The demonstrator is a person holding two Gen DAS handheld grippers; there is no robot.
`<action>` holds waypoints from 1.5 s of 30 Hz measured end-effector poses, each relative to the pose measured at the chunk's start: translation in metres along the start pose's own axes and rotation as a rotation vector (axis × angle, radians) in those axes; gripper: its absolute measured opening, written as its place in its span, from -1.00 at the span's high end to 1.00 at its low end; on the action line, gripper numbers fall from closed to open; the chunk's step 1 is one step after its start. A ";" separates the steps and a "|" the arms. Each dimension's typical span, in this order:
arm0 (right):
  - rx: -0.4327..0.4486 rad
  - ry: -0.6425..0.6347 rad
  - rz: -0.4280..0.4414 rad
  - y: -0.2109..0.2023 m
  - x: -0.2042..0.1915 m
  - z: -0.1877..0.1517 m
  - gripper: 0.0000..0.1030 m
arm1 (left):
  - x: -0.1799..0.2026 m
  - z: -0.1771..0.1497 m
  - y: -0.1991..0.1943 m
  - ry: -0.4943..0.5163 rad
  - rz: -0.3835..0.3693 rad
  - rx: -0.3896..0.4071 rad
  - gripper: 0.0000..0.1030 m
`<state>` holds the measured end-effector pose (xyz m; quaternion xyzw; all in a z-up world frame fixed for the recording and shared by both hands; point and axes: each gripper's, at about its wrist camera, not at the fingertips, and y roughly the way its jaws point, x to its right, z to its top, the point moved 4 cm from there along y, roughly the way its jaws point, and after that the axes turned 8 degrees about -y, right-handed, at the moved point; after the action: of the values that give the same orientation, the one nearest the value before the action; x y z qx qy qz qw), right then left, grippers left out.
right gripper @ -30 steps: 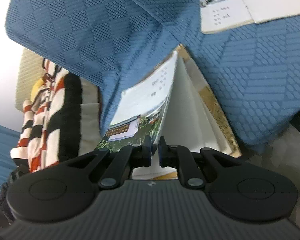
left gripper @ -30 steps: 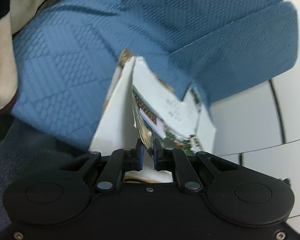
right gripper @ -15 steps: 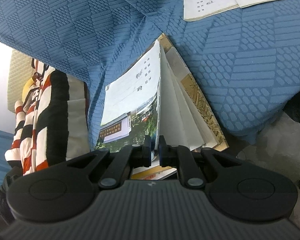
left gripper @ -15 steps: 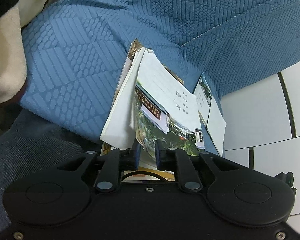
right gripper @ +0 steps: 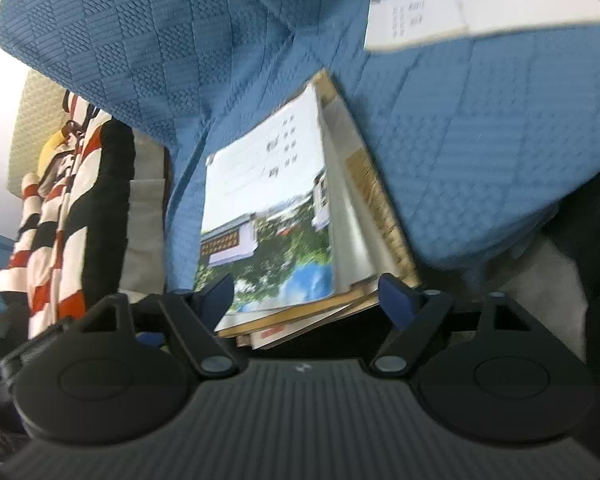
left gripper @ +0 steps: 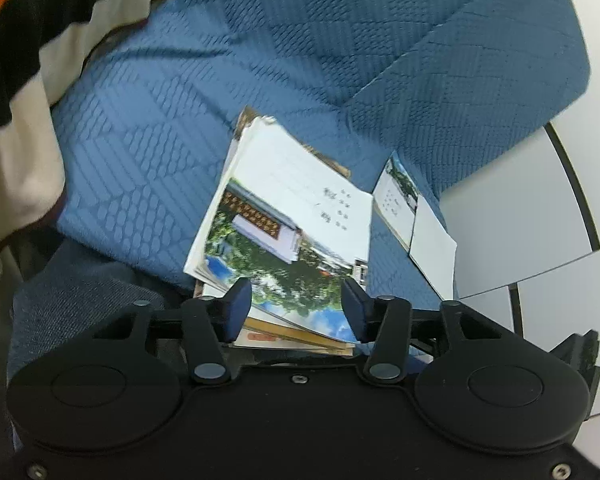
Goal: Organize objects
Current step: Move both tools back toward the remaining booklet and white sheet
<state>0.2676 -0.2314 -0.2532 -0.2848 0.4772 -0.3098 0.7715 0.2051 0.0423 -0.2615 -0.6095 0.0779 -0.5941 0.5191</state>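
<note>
Striped throw: black, red and cream knitted fabric (left gripper: 16, 52) at 10 o'clock in the left wrist view; in the right wrist view (right gripper: 76, 208) at 9 o'clock, bunched against the sofa.
Sofa: blue cushion with woven diamond texture (left gripper: 300, 64), filling the upper half of both views (right gripper: 160, 60).
Book stack: several thin paperbacks, the top one with a white cover, printed characters and a photograph of a building among trees (left gripper: 288, 232). Lies flat on the sofa seat, at centre, near edge overhanging toward 6 o'clock. Lower covers tan and orange, fanned out (right gripper: 268, 240).
Left gripper: black two-finger tool with blue pads (left gripper: 296, 304), at 6 o'clock. Jaws have just been opening; they stand apart on either side of the stack's near edge, pads clear of it, holding nothing.
Second booklet: open white pamphlet with a small landscape photo (left gripper: 412, 224), at 3 o'clock of the stack, on the seat; at 1 o'clock in the right view (right gripper: 460, 4).
Floor: pale tiles with dark joints (left gripper: 540, 240), at 3 o'clock.
Right gripper: black tool, blue pads (right gripper: 308, 292). Jaws have just been opening wide; the stack's edge is between them, ungripped.
</note>
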 end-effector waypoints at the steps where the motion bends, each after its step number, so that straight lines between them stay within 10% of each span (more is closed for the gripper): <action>1: 0.010 -0.015 -0.008 -0.006 0.000 0.002 -0.57 | 0.005 -0.001 -0.003 0.014 0.001 0.004 -0.13; 15: 0.259 -0.225 -0.097 -0.104 -0.011 0.037 -0.75 | 0.103 -0.020 -0.052 0.198 -0.046 0.120 -0.95; 45: 0.419 -0.221 -0.179 -0.218 0.042 0.004 -0.75 | 0.217 -0.109 -0.048 0.430 -0.071 0.114 -0.99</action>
<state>0.2410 -0.4032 -0.1154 -0.1921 0.2883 -0.4359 0.8306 0.1534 -0.1493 -0.1139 -0.4410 0.1318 -0.7317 0.5028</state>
